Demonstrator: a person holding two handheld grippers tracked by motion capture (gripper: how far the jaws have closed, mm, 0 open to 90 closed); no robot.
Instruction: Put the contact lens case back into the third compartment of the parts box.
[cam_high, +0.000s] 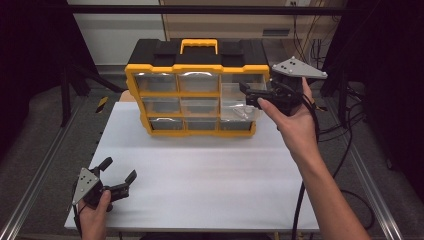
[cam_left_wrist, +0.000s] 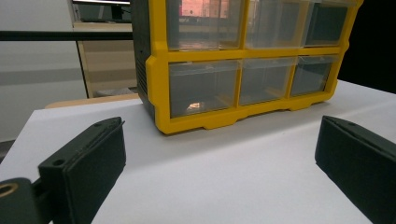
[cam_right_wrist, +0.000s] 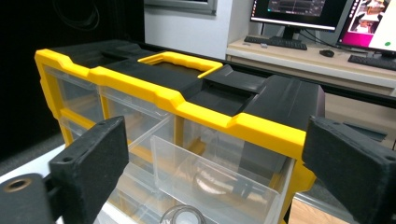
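Clear drawer (cam_high: 239, 102), right column of the yellow-and-black organizer (cam_high: 196, 87), sits pulled out toward the desk's (cam_high: 200, 175) front edge; in the high view that's about 1 o'clock from desk centre, with the organizer itself at 12 o'clock on the far edge. Right gripper (cam_high: 248, 96) hangs level at the drawer front, fingers (cam_right_wrist: 88, 161) released and spread wide, nothing between them; the right gripper view has the open drawer's clear wall (cam_right_wrist: 210, 175) just below and ahead, with some round glassy thing (cam_right_wrist: 183, 217) at 6 o'clock, too cut off to identify. Left gripper (cam_high: 119, 171) rests low at 7 o'clock on the desk, well apart from the organizer, fingers (cam_left_wrist: 86, 161) released, holding nothing. Progress, my read: drawer pull-out looks done, grip let go; left is whatever goes in or comes out of it, then pushing it shut. Other drawers look closed; bottom-left drawer (cam_left_wrist: 201, 87) has a small item inside, unclear. Writing: no brand or label readable on the organizer; monitors (cam_right_wrist: 299, 11) behind show screen content, too small to read.
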